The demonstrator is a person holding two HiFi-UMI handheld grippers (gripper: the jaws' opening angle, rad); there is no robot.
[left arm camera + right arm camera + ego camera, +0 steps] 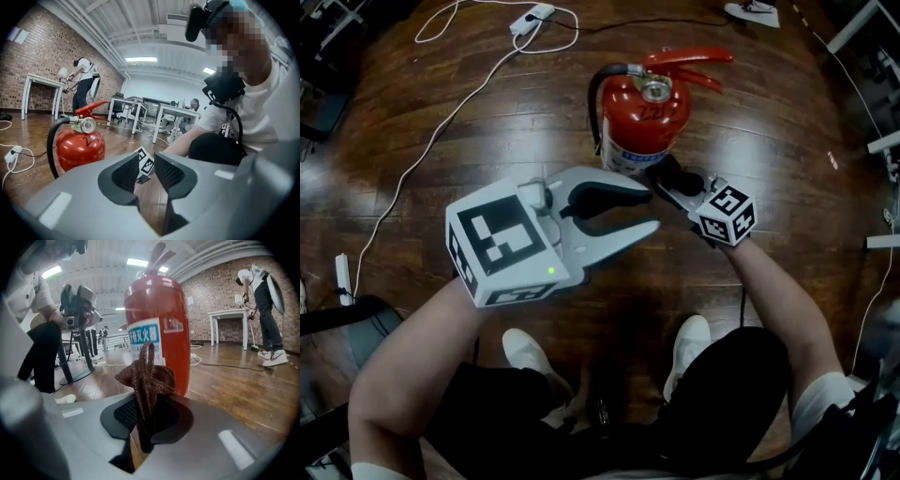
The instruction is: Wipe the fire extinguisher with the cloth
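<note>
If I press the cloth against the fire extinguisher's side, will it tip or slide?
Likely too heavy to tip under light wiping: the fire extinguisher is a squat metal cylinder standing upright. The wood floor looks glossy, so a firm push might slide it.

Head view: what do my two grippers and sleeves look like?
The left claw and right claw are light grey plastic with black ribbed pads. Each carries a white cube with black square markers; the left's shows a green light. Sleeves: short, white.

Fire extinguisher (161,310) blue label (144,342), "灭火器"; handwritten mark (653,113), roughly "221"
</note>
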